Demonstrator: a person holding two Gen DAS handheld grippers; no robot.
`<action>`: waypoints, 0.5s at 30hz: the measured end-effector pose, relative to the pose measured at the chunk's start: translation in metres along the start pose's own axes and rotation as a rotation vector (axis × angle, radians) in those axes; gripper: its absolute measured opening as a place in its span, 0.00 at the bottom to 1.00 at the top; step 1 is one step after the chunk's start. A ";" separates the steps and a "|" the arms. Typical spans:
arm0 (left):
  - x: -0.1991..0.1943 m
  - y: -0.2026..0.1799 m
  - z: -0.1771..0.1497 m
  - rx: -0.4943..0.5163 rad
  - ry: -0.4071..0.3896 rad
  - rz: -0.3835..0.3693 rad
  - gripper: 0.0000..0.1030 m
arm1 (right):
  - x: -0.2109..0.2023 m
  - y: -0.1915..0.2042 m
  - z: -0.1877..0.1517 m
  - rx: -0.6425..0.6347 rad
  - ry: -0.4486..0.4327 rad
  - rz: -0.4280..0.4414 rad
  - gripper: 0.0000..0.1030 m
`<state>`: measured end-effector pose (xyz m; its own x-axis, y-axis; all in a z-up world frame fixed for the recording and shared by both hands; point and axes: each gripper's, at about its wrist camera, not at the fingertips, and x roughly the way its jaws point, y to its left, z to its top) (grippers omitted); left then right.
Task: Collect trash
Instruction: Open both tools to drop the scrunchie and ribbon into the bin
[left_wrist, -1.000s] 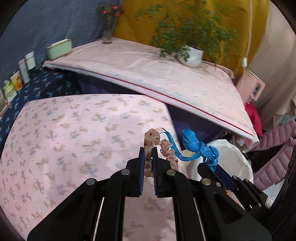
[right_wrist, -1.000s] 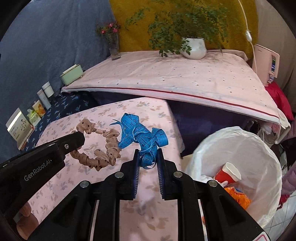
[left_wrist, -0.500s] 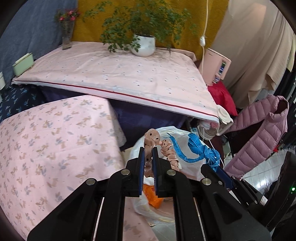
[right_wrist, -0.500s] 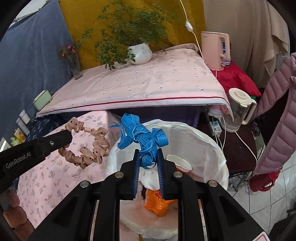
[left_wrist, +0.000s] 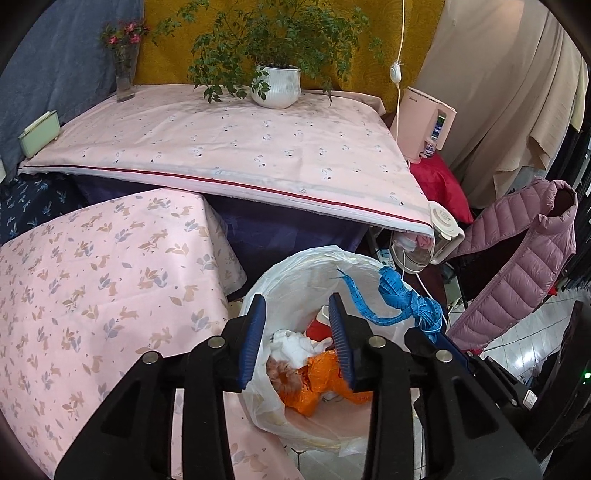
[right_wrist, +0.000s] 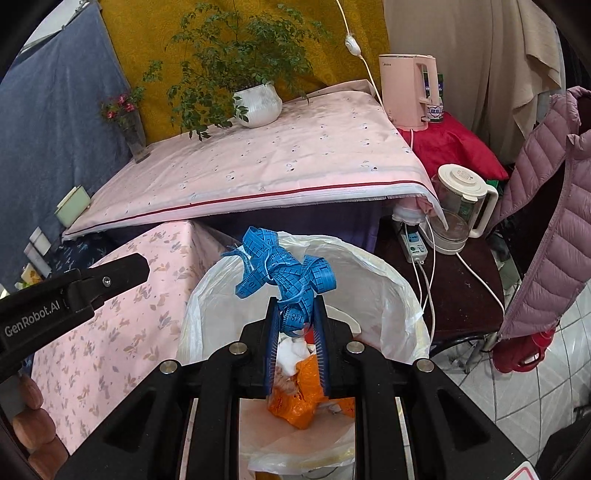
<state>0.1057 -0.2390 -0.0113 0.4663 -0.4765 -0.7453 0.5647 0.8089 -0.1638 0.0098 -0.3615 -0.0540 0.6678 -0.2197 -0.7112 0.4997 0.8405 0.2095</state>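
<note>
Left gripper (left_wrist: 297, 336) is seen at lower centre of its view, jaws just opened, nothing between them; beige bead string (left_wrist: 282, 371) is seen lying in the bin bag (left_wrist: 295, 269) below, beside orange wrapper (left_wrist: 317, 376) and white tissue (left_wrist: 295, 341). Right gripper (right_wrist: 295, 339) is clamped on the blue tape measure (right_wrist: 284, 275), held over the bag mouth at frame centre. For a clean drop, the jaws are best opened only while the whole tangle is kept inside the rim; a loose tail is judged likely to snag on the pads or the bag edge. Tape measure is crumpled into a knotted bundle, soft, printed numbers visible, one strip trailing. Beyond the bag, the floral-cloth worktop (left_wrist: 92, 277) is seen at left, kettle (right_wrist: 458, 206) at right, potted plant (right_wrist: 258, 103) at upper centre.
</note>
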 end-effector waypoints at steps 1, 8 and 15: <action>-0.001 0.001 0.000 -0.001 -0.001 0.004 0.33 | 0.000 0.001 0.000 -0.002 0.001 0.001 0.16; -0.003 0.009 -0.002 -0.006 -0.014 0.045 0.41 | 0.002 0.010 -0.001 -0.027 0.009 0.007 0.16; -0.004 0.017 -0.007 -0.014 -0.021 0.086 0.48 | 0.001 0.017 -0.001 -0.050 0.013 0.008 0.18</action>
<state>0.1088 -0.2205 -0.0152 0.5270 -0.4117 -0.7435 0.5124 0.8519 -0.1085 0.0187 -0.3467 -0.0522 0.6641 -0.2070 -0.7184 0.4663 0.8658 0.1816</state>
